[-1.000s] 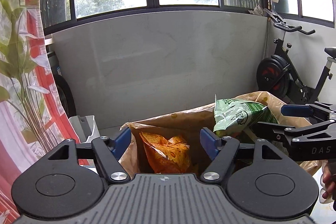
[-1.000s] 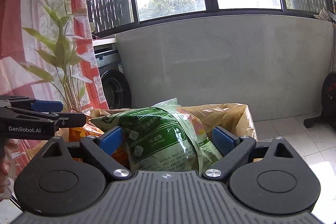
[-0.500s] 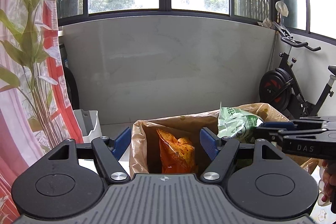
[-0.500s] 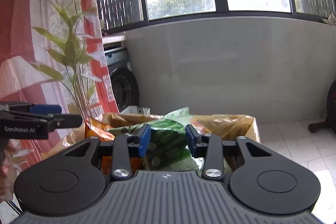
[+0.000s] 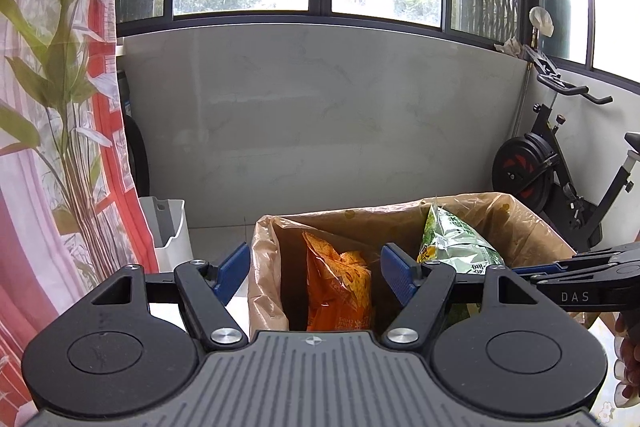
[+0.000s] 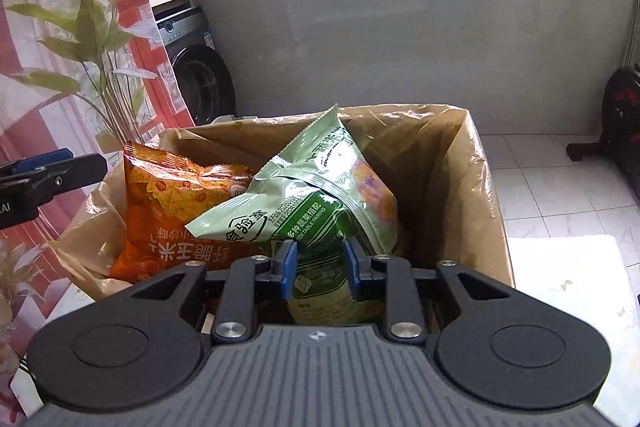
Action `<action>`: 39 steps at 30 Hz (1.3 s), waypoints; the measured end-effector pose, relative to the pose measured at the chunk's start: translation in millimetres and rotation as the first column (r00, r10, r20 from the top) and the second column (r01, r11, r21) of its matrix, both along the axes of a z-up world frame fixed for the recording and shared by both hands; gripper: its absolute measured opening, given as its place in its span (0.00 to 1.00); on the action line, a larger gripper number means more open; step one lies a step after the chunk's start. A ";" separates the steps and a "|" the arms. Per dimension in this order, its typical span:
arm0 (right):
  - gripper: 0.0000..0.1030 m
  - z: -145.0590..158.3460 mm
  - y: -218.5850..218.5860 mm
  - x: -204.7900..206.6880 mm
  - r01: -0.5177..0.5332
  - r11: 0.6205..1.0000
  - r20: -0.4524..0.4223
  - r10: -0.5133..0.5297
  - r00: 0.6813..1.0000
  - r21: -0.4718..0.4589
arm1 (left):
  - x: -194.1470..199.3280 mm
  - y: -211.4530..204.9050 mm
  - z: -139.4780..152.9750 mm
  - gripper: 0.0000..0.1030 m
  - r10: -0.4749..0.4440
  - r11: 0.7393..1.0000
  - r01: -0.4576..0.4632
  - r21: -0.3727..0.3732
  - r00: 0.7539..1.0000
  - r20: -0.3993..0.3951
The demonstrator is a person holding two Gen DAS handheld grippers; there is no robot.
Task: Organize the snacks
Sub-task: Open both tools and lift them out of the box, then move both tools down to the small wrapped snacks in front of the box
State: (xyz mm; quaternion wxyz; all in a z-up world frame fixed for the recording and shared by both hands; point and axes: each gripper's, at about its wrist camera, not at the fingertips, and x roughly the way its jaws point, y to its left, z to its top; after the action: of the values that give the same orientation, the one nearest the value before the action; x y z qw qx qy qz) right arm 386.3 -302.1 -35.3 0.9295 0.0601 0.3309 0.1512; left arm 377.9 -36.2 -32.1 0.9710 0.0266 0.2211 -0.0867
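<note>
A second ago wide apart, the right claw (image 6: 318,269) is closing, pinching the green snack bag (image 6: 320,187) inside the lined box (image 6: 486,195). The left claw (image 5: 316,271) stays apart, empty, above the orange bag (image 5: 338,287). An exercise bike (image 5: 560,167) stands beyond.

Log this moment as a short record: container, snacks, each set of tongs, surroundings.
container: box lined with a brown plastic bag, top open
snacks: orange snack bag at the left inside; green snack bag beside it, leaning on it
right tongs: closing on the green snack bag's lower end, pads against it
left tongs: open, nothing between them, aimed at the box's left side
surroundings: exercise bike, washing machine, patterned curtain
</note>
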 end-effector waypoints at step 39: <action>0.43 -16.4 -16.0 -138.4 0.020 0.995 0.277 -0.045 0.960 0.093 | -112.4 44.6 -37.2 0.72 -0.022 0.997 0.017 -0.080 0.998 -0.063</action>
State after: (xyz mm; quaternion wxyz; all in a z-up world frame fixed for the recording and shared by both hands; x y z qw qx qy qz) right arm 247.8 -318.0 -51.7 0.9656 0.0851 0.1887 0.1574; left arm 265.5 8.4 -69.3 0.9629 -0.0127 0.2479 -0.1059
